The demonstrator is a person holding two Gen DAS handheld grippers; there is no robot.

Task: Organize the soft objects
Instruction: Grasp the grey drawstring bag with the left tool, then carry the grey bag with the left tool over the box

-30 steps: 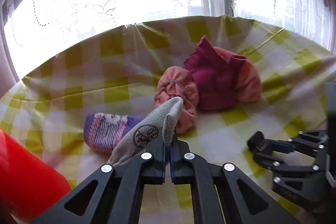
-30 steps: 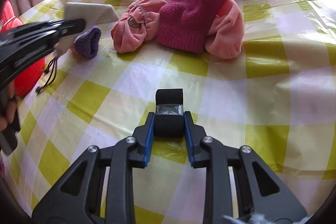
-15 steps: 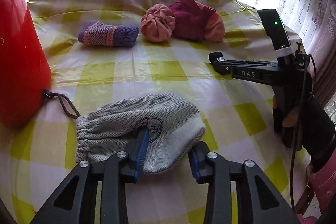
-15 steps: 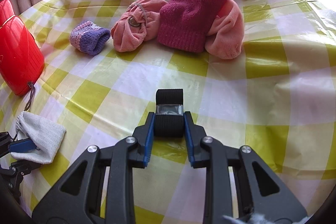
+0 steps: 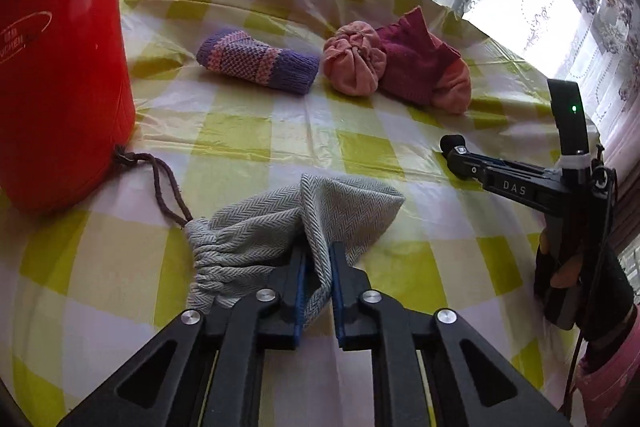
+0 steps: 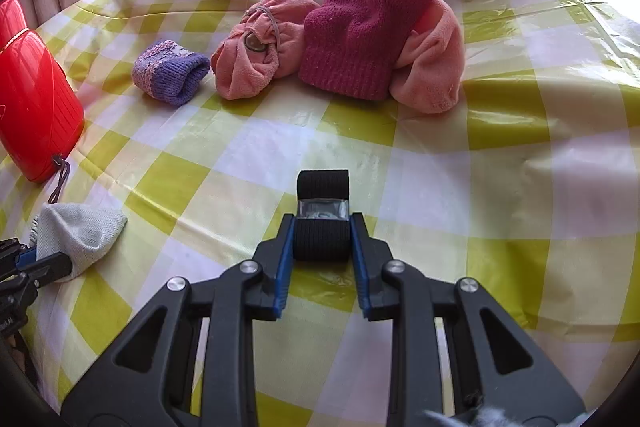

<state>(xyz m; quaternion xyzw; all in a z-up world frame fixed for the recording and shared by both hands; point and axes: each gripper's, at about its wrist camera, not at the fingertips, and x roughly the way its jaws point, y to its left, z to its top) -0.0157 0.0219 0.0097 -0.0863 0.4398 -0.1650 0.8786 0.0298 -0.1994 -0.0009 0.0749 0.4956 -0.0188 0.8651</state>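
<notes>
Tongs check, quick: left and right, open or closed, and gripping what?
Left tongs: closed on a fold of the grey herringbone drawstring pouch, having just closed further.
Right tongs: closed on the black ribbed elastic roll.

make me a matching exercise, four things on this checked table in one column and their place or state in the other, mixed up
1. grey drawstring pouch
2. black elastic roll
3. purple knitted sock
4. red container

a. upright at the table's edge
b. lying free beside the pink bundle
c. pinched in the left gripper
d. held in the right gripper

Pairs: 1-c, 2-d, 3-b, 4-a
</notes>
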